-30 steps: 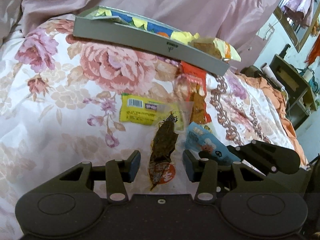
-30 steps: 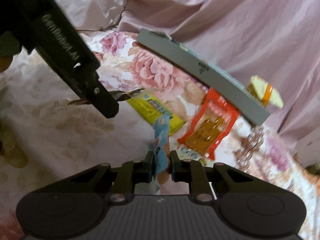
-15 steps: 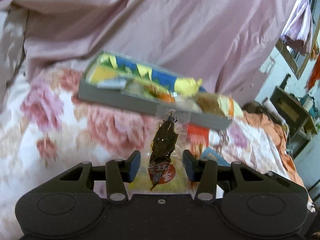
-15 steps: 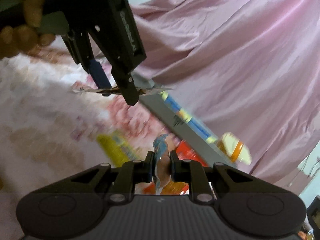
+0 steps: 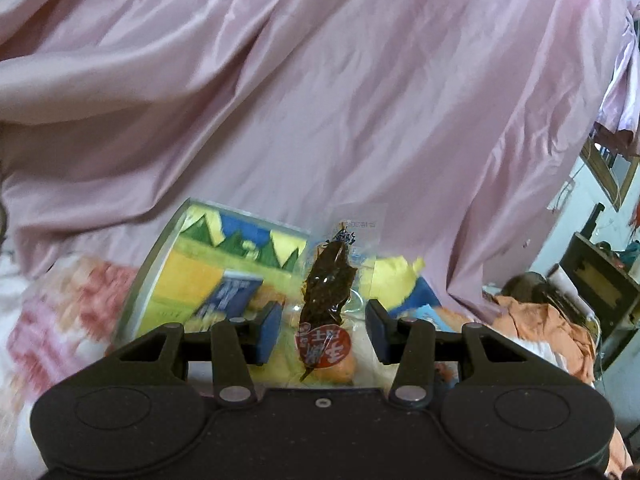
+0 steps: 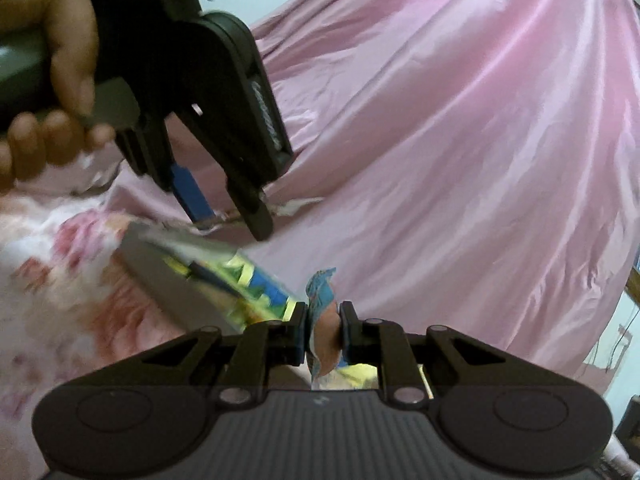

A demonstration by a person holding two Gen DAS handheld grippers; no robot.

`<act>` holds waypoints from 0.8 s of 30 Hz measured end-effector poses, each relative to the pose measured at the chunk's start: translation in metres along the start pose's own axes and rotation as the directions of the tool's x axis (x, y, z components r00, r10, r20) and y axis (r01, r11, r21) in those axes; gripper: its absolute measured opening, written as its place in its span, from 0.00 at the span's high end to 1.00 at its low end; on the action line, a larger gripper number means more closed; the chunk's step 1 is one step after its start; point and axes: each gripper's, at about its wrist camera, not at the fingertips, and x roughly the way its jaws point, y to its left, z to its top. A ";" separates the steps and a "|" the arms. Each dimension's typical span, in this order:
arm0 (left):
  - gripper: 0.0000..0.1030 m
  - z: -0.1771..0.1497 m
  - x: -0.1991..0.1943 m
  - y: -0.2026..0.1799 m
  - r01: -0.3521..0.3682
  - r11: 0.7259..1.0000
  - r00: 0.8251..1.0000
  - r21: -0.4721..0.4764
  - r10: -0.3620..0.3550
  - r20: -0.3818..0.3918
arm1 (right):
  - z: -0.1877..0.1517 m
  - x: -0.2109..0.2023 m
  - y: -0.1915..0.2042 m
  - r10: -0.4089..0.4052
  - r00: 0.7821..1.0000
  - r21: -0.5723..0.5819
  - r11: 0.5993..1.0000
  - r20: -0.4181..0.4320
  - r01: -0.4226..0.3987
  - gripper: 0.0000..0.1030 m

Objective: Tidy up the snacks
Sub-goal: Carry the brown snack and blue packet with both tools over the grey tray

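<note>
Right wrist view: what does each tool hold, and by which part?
The right tool pinches a blue snack packet at its middle. The left tool grips a clear packet by its side edges.

Left wrist view: looks forward along left gripper [image 5: 324, 330], tilted slightly down, close above grey snack box [image 5: 160, 276] on floral bedspread [image 5: 60, 320]; pink curtain [image 5: 320, 100] fills the upper frame. Right wrist view: faces about level toward pink curtain [image 6: 460, 140], left gripper [image 6: 232, 208] close at upper left. Shared: snack box [image 6: 168, 280], curtain, bedspread [image 6: 60, 300].
</note>
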 end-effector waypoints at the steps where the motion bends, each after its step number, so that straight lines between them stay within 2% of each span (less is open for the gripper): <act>1: 0.53 0.003 0.009 -0.001 -0.003 1.000 1.000 0.007 0.003 -0.002 | 0.000 0.007 -0.002 -0.005 1.000 0.026 1.000 0.006 0.005 0.82; 7: 0.53 0.008 0.046 -0.005 -0.001 0.999 1.000 0.045 0.002 -0.027 | -0.007 0.044 -0.007 -0.004 1.000 0.153 0.988 -0.021 0.008 0.82; 16: 0.54 -0.004 0.069 -0.007 0.000 1.000 0.999 0.026 0.001 -0.051 | -0.017 0.052 -0.025 -0.026 0.995 0.240 0.970 -0.093 0.047 0.79; 17: 0.49 -0.005 0.069 -0.008 -0.002 1.000 0.999 0.020 0.003 -0.052 | -0.017 0.052 -0.026 -0.035 0.995 0.241 0.969 -0.098 0.058 0.74; 18: 0.42 -0.006 0.069 -0.007 -0.003 1.000 0.999 0.014 0.004 -0.053 | -0.018 0.052 -0.027 -0.040 0.994 0.244 0.968 -0.103 0.064 0.63; 20: 0.32 -0.007 0.066 -0.007 -0.009 1.000 0.999 0.004 0.009 -0.045 | -0.018 0.051 -0.032 -0.038 0.994 0.260 0.963 -0.107 0.064 0.47; 24: 0.22 -0.007 0.057 -0.006 -0.013 1.000 1.000 -0.012 0.012 -0.024 | -0.015 0.050 -0.037 -0.046 0.993 0.265 0.961 -0.111 0.074 0.34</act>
